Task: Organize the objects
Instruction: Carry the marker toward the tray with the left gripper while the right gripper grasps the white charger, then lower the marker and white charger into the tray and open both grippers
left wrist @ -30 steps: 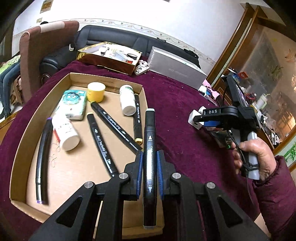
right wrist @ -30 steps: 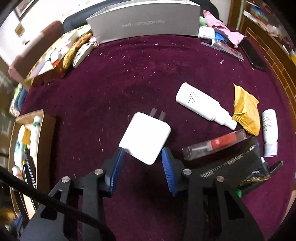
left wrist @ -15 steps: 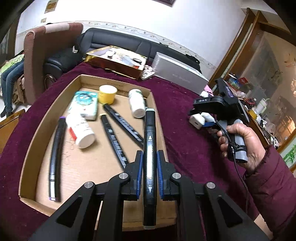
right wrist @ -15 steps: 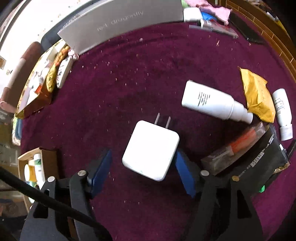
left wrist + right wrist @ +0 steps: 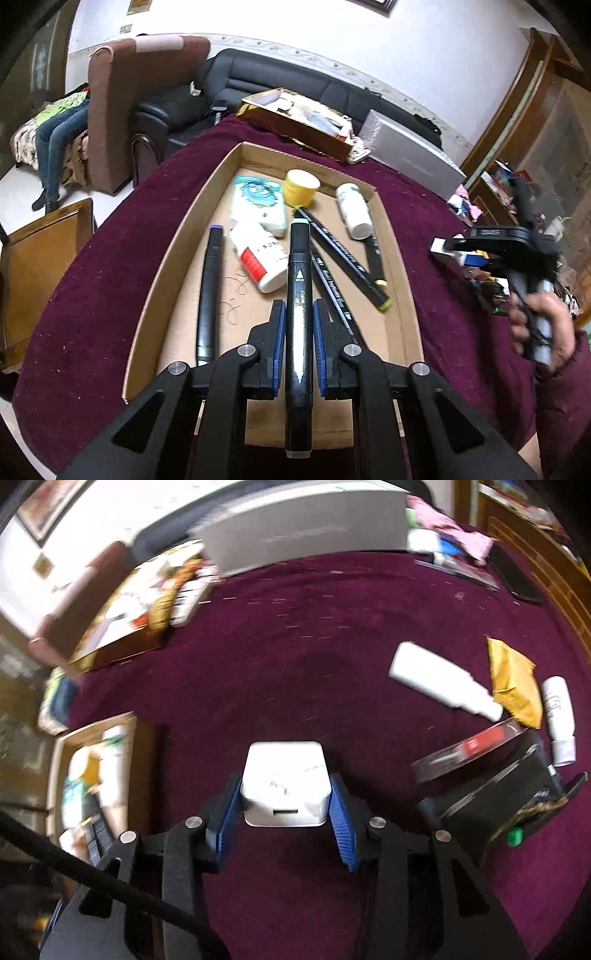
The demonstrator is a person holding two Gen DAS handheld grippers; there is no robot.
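Observation:
My left gripper is shut on a black marker and holds it lengthwise above the cardboard tray. The tray holds several black markers, a white bottle with a red label, a yellow cup, a tissue pack and a small white bottle. My right gripper is shut on a white charger block and holds it above the purple cloth; it also shows in the left wrist view. The tray lies at the left in the right wrist view.
On the purple cloth at the right lie a white spray bottle, a yellow sachet, a small white bottle, a clear red box and a black packet. A grey box and a gold box stand at the back.
My right gripper has closed on the white charger block and lifted it off the cloth. My left gripper has moved left with the marker, from the tray's right rim to over its middle.

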